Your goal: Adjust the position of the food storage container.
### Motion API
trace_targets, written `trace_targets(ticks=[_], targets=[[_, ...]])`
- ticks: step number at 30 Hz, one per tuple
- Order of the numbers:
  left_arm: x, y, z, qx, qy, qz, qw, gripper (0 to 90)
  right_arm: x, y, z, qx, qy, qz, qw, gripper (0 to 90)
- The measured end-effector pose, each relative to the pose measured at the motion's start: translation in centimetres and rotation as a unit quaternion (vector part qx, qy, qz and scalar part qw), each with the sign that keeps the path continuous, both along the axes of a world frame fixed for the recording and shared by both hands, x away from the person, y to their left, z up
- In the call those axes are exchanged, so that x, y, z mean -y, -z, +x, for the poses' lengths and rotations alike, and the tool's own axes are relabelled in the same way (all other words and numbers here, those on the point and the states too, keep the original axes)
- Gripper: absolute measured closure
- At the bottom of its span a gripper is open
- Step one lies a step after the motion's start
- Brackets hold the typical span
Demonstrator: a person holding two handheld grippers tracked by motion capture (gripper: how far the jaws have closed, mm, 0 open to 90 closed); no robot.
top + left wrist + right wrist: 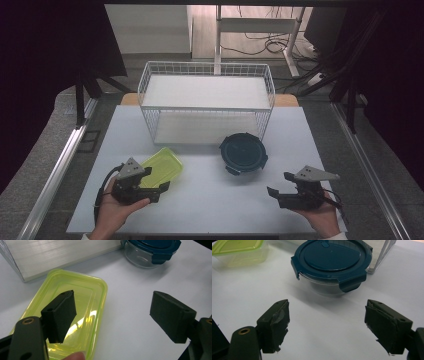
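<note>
The left gripper [151,181] has its jaws spread wide with nothing between them; in the left gripper view one jaw hangs over the yellow-green lidded plastic container [72,315] and the other over bare table. The hand [117,210] holding it comes in at about 7 o'clock on the white tabletop [210,200], and the container lies just beyond the jaws, toward 11 o'clock from that hand.

The right gripper [281,184] also has its jaws wide apart and empty, held above the table at about 5 o'clock. In the right gripper view the round glass container with a dark blue clip-on lid [332,265] stands at 12 o'clock ahead of the jaws, apart from them.

Both containers rest on the table just in front of a white wire two-tier rack [207,102], which stands at 12 o'clock.
</note>
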State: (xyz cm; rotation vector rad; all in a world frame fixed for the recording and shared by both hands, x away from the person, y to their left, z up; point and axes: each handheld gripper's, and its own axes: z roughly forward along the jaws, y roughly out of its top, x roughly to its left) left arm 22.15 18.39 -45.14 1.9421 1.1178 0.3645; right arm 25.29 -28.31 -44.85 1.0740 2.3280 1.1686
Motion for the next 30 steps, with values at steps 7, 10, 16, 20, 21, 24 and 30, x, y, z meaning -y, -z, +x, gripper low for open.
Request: trace_targets(ticks=[7,10,16,20,21,24,30], targets=[[0.3,0.2,0.0,-0.004,0.001,0.0,1.0,20.7,-0.2,0.1,0.2,-0.002,-0.004,-0.008,1.0,21.0],[0.4,0.4,0.0,-0.006,0.002,0.002,1.0,20.7,-0.2,0.0,0.4,-0.007,-0.003,-0.012,0.9999,21.9],[0.5,0.4,0.0,-0.008,0.002,0.005,1.0,20.7,-0.3,-0.6,1.1,-0.012,0.0,-0.015,0.9998,23.1],[0.5,0.4,-0.1,-0.008,0.002,0.003,1.0,20.7,-0.6,-1.4,2.1,-0.017,0.0,-0.02,0.9996,25.5],[0.6,0.4,-0.1,-0.009,0.003,0.003,1.0,20.7,-0.9,-1.8,2.8,-0.02,0.002,-0.024,0.9995,27.4],[0.7,0.5,-0.1,-0.009,0.007,0.005,0.9999,20.7,-1.6,-2.2,4.2,-0.029,0.0,-0.034,0.999,31.2],[0.6,0.5,-0.2,-0.01,0.006,0.004,0.9999,20.7,-2.8,-2.6,6.6,-0.029,-0.003,-0.059,0.9978,39.6]])
